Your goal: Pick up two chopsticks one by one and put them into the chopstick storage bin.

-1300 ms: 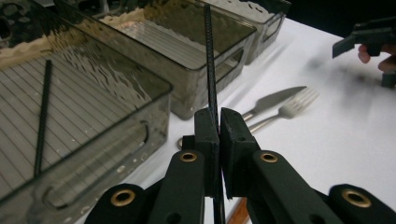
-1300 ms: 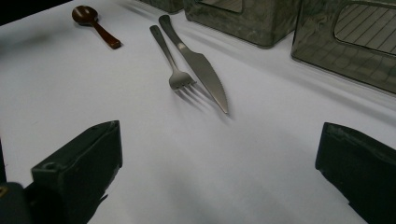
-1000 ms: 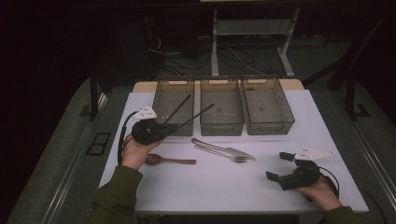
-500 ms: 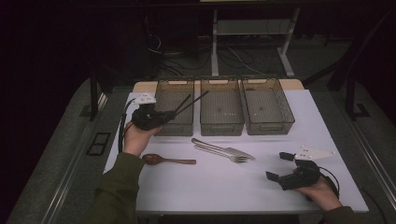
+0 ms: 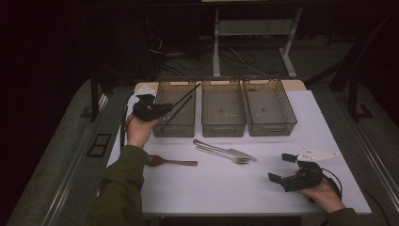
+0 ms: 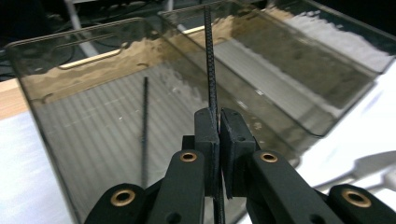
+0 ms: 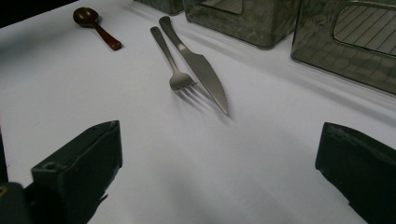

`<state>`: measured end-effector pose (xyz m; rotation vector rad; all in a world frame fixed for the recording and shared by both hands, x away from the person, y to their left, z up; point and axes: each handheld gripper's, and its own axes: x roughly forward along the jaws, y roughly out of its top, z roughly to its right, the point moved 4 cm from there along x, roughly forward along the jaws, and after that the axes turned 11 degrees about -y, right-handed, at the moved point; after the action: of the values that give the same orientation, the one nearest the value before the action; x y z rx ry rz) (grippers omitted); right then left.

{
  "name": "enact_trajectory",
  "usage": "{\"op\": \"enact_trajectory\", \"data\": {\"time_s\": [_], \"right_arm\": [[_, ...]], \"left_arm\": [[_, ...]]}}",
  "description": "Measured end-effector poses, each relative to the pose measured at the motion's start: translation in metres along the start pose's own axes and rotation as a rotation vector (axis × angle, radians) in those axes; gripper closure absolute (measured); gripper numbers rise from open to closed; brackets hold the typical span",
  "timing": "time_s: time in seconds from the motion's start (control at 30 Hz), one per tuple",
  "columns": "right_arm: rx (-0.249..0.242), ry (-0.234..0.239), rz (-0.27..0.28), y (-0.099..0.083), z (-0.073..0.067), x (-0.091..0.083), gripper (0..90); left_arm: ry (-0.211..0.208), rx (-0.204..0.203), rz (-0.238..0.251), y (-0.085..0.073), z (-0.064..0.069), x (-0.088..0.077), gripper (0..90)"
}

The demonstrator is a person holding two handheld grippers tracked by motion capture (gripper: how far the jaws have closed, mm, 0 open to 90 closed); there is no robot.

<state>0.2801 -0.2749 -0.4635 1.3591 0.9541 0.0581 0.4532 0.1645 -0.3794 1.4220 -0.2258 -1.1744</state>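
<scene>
My left gripper (image 5: 161, 111) is shut on a thin black chopstick (image 5: 186, 96), held over the left end of the leftmost clear bin (image 5: 174, 132). In the left gripper view the jaws (image 6: 219, 115) pinch the chopstick (image 6: 209, 56), which rises out over the bin (image 6: 44, 70). A second thin dark stick (image 6: 144, 126) shows on that bin's floor. My right gripper (image 5: 281, 167) rests open on the white table at the front right, with nothing between its jaws (image 7: 219, 140).
A fork (image 5: 225, 156) and a knife (image 5: 221, 148) lie side by side mid-table, a brown wooden spoon (image 5: 170, 162) to their left. Two more clear bins (image 5: 223, 127) (image 5: 272, 128) stand in the back row. The white table (image 5: 211, 188) ends just behind them.
My left hand has carried the chopstick away from me and slightly left, up to the leftmost bin. The right hand has stayed still.
</scene>
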Motion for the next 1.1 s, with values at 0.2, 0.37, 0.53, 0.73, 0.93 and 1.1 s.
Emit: {"op": "enact_trajectory", "data": {"time_s": [0.2, 0.37, 0.53, 0.73, 0.93, 1.1], "right_arm": [[0.002, 0.002, -0.001, 0.000, 0.000, 0.000, 0.0], [0.002, 0.003, -0.001, 0.000, 0.000, 0.000, 0.0], [0.002, 0.004, -0.001, 0.000, 0.000, -0.001, 0.0], [-0.001, 0.005, 0.005, 0.000, 0.001, -0.001, 0.0], [-0.002, 0.006, 0.007, 0.000, 0.001, -0.001, 0.0], [0.002, 0.006, 0.006, 0.001, 0.001, -0.001, 0.0]], "left_arm": [[0.040, -0.037, 0.003, 0.001, -0.011, 0.006, 85.1], [0.080, -0.068, -0.012, 0.000, -0.020, 0.013, 85.1], [0.099, -0.083, -0.040, 0.000, -0.027, 0.021, 85.1], [0.119, -0.095, -0.061, 0.000, -0.033, 0.027, 85.1], [0.121, -0.096, -0.070, 0.004, -0.034, 0.031, 83.7], [0.142, -0.082, -0.053, 0.006, -0.033, 0.029, 66.3]]}}
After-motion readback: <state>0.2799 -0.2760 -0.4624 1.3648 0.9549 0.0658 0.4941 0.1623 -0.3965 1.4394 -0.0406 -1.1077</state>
